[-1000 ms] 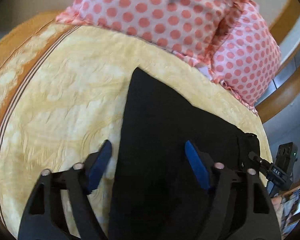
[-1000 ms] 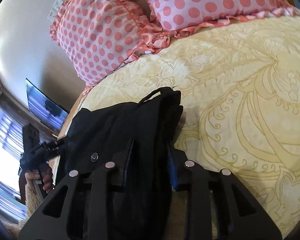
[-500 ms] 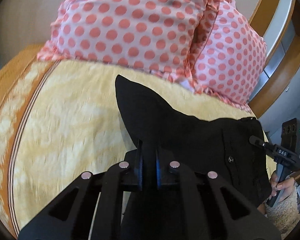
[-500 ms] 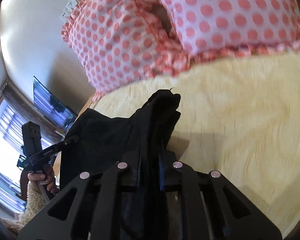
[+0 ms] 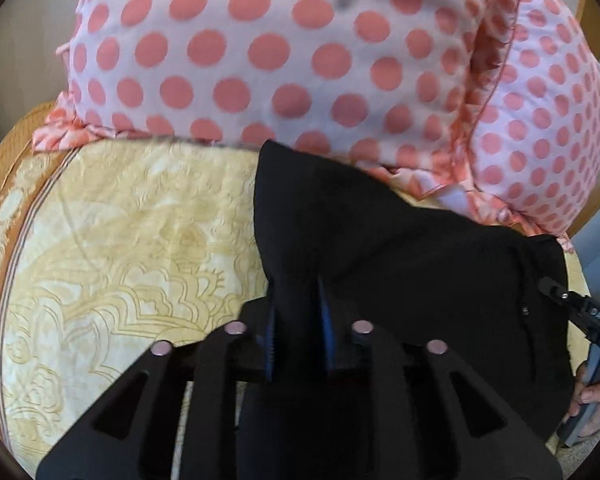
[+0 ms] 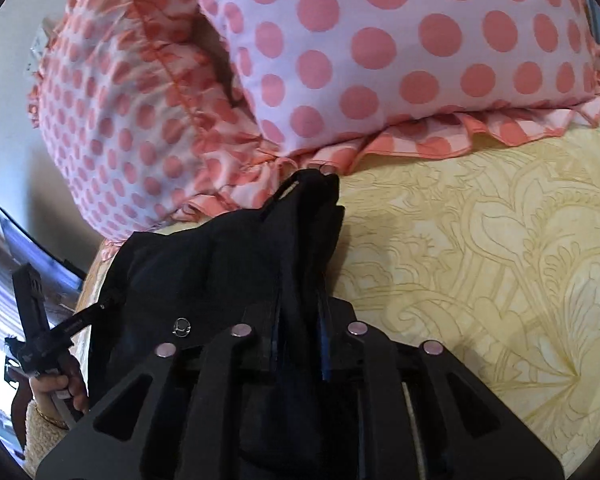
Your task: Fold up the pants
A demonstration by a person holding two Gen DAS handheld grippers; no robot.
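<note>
Since a second ago, both grippers have been carried toward the pillows, and the left one, spread wide then, is now pinched on cloth. Black pants (image 5: 400, 248) are clamped between the blue pads (image 5: 269, 328) of the left gripper (image 5: 296, 320), jaws pressed together on a fold of fabric. From the grip, a dark point of cloth is seen rising to touch the frill of the pillows (image 5: 284, 56). In the right wrist view, the right gripper (image 6: 300, 344) is likewise closed on a bunched edge of the pants (image 6: 220, 264), its blue pads (image 6: 323, 352) almost buried in the cloth. A small metal button (image 6: 181, 326) is shown on the fabric just left of that grip. The upper tip of the bunch, with a belt loop, is laid against the pillows (image 6: 380, 48) at their ruffled hem. Everything is spread over a yellow patterned bedspread (image 5: 112, 248), which lies under the pants and runs up beneath the pillows. Each gripper is caught in the other's view: the right gripper (image 5: 580, 316) and right hand (image 5: 592, 404) at the pants' far edge, away from the pillows; the left gripper (image 6: 96, 308) and left hand (image 6: 60, 388) likewise at the cloth's outer side.
</note>
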